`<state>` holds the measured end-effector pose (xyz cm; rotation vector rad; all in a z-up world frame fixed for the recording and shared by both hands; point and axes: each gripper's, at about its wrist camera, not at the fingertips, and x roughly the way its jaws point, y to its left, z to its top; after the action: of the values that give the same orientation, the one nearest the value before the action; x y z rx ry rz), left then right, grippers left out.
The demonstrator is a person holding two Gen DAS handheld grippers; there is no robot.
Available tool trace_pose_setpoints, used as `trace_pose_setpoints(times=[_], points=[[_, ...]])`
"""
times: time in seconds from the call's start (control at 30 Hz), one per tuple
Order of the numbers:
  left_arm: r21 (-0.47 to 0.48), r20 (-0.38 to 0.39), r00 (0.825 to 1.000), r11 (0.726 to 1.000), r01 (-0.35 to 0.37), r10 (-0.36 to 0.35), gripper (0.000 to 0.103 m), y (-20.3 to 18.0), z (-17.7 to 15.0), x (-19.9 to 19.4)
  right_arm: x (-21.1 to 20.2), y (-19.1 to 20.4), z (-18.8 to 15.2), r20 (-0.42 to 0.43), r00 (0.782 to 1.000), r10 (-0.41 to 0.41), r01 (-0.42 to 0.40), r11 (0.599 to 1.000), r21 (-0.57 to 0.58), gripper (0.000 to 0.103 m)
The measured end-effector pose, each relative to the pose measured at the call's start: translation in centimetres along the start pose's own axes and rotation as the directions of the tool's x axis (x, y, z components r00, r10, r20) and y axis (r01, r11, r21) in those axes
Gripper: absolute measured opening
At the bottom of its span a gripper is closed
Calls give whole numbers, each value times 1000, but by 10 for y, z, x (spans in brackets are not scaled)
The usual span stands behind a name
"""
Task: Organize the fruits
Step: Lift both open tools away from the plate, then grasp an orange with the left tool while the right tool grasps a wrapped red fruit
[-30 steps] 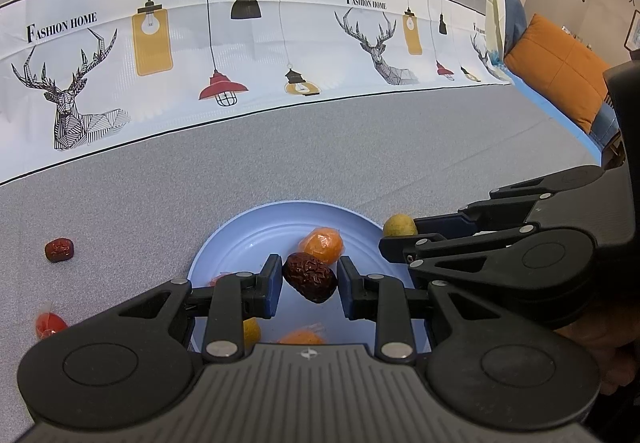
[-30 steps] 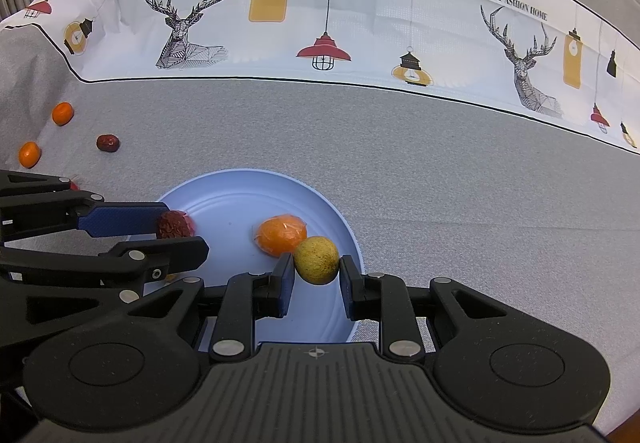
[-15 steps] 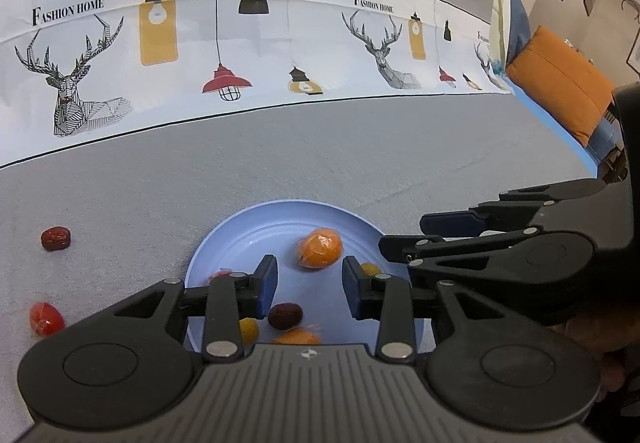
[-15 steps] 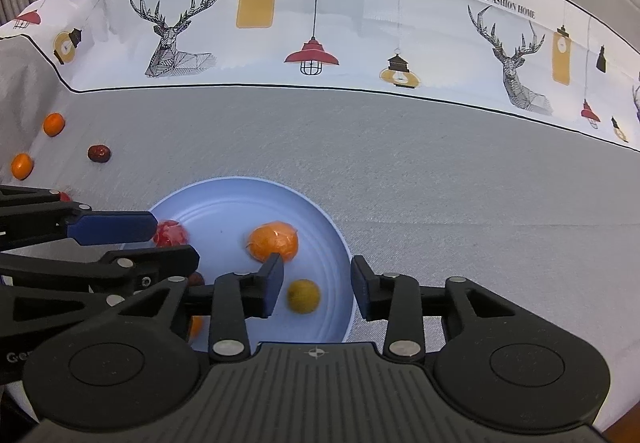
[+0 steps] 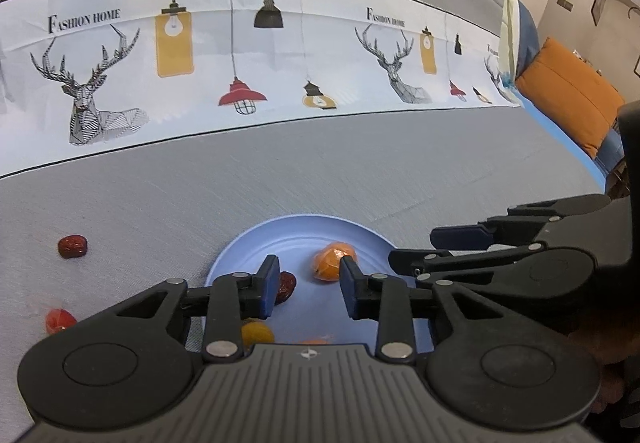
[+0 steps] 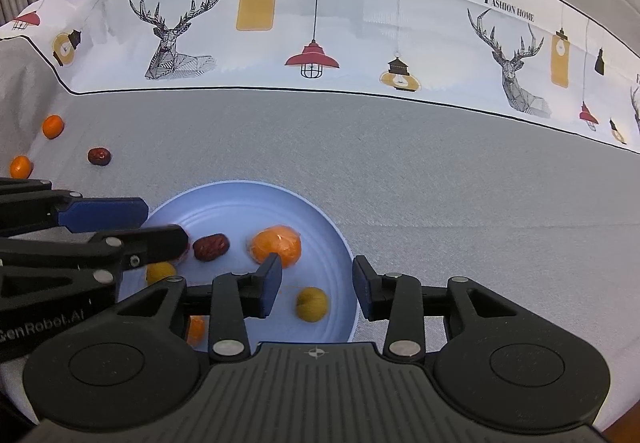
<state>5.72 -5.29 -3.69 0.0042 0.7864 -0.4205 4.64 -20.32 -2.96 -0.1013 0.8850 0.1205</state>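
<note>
- Both my grippers, left gripper (image 5: 308, 285) and right gripper (image 6: 317, 289), hang wide and empty over the blue plate (image 6: 256, 195).
- Ahead-left of the left one lies a red date (image 5: 72, 246): light, firm, probably wrinkled; I'd pinch across its short middle.
- Nearer left, a red fruit (image 5: 59, 320), maybe wrapped, so slippery.

On the plate (image 6: 320, 211) lie a wrapped fruit (image 6: 276, 246), a date (image 6: 211, 247) to its left, and a round fruit (image 6: 312, 303) nearer the camera. Another date (image 6: 99, 156) lies off the plate, far left.
</note>
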Motion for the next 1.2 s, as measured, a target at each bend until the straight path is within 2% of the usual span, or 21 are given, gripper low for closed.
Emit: trace_pose_setpoints(times=[0.23, 0.57, 0.7, 0.8, 0.9, 0.97, 1.03, 1.13, 1.2], points=[[-40, 24, 999, 999, -29, 30, 12, 12, 3, -7, 0, 4, 1, 3, 1000, 1, -1, 1000, 0, 41], [-87, 87, 992, 993, -81, 88, 9, 33, 12, -33, -3, 21, 8, 37, 999, 12, -13, 999, 35, 41], [-77, 114, 983, 988, -133, 142, 9, 56, 24, -49, -4, 34, 12, 61, 998, 22, -24, 999, 39, 41], [-99, 119, 970, 975, -200, 211, 9, 86, 31, -54, -6, 46, 15, 85, 996, 39, -43, 998, 36, 41], [-188, 100, 953, 946, -266, 288, 9, 126, 26, -56, -6, 60, 17, 99, 993, 69, -72, 997, 31, 41], [-321, 25, 944, 897, -303, 328, 9, 160, 21, -57, -7, 71, 19, 115, 988, 99, -102, 994, 25, 40], [-449, 5, 934, 836, -316, 356, 9, 190, 18, -66, -8, 82, 22, 138, 980, 145, -149, 989, 19, 38], [-557, -49, 919, 752, -351, 392, 9, 221, 10, -72, -11, 100, 24, 166, 963, 213, -216, 976, 0, 36], [-591, -90, 911, 714, -375, 403, 9, 233, 6, -72, -11, 114, 25, 176, 949, 262, -263, 965, -21, 36]])
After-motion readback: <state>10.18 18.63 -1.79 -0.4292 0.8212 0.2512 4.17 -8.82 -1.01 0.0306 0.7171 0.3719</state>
